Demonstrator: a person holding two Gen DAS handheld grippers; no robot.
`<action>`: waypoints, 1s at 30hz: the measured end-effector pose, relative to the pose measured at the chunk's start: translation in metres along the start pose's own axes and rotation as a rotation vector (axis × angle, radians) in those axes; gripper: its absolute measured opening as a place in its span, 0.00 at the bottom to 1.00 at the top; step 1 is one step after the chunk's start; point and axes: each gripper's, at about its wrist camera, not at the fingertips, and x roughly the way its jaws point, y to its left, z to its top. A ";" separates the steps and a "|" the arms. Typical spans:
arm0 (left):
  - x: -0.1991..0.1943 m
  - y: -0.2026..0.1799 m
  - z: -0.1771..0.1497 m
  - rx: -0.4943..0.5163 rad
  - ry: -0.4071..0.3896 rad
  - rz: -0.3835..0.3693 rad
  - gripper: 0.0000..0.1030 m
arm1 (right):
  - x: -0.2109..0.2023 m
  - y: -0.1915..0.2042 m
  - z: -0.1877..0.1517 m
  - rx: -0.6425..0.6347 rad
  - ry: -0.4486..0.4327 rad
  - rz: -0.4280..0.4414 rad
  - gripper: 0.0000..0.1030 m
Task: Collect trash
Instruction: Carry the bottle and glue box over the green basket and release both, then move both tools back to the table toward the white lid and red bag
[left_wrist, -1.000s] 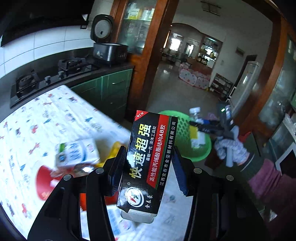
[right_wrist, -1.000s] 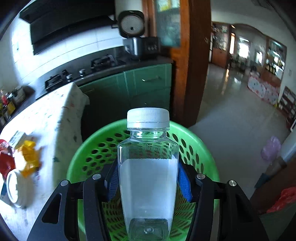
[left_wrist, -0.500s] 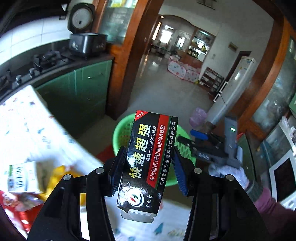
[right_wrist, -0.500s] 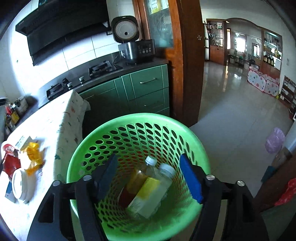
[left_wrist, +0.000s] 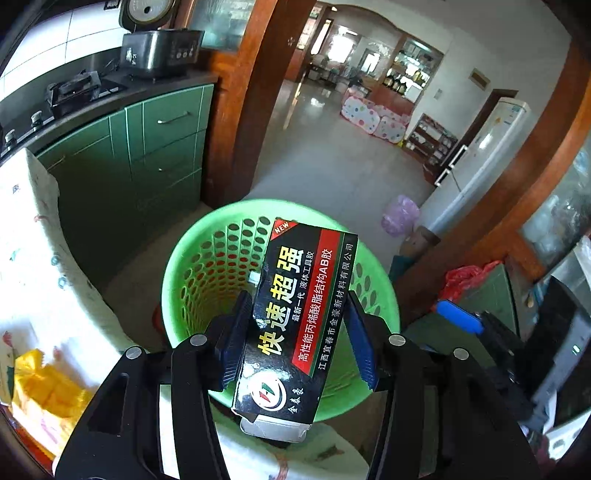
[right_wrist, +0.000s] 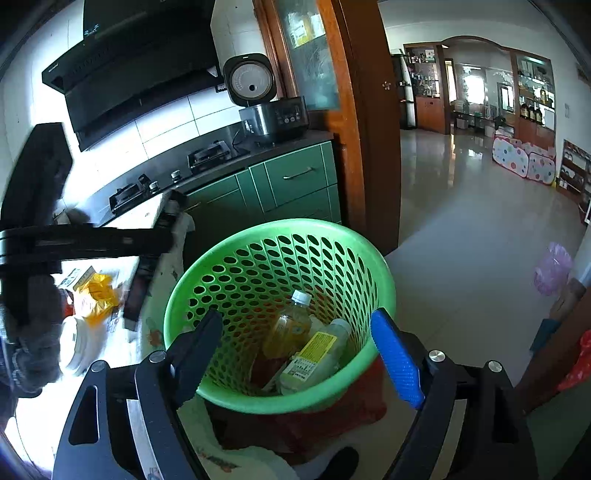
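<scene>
Your left gripper (left_wrist: 300, 341) is a black plastic frame with 2 fingers ending in dark blue ribbed pads (left_wrist: 360, 345), and round silver screws (left_wrist: 395, 339) sit on the knuckles. Your right gripper (right_wrist: 297, 356) has the same black frame, with silver screws (right_wrist: 435, 356) and a brighter blue ribbed pad (right_wrist: 397, 360) on one finger. You wear a grey knitted glove (right_wrist: 35, 332).

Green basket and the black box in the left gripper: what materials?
Green basket: looks like moulded plastic, glossy, walls pierced with even oval holes. Black box: probably printed cardboard, slight sheen, a bent flap open at its bottom end, clamped in the left gripper.
</scene>
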 end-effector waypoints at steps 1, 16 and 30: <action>0.003 -0.001 0.000 0.000 0.004 0.003 0.53 | -0.001 0.001 -0.002 -0.002 -0.001 -0.003 0.80; -0.050 0.011 -0.026 -0.013 -0.061 0.103 0.68 | -0.005 0.025 -0.015 -0.041 0.022 0.012 0.84; -0.176 0.069 -0.081 -0.097 -0.189 0.303 0.68 | -0.016 0.117 -0.024 -0.153 0.052 0.157 0.87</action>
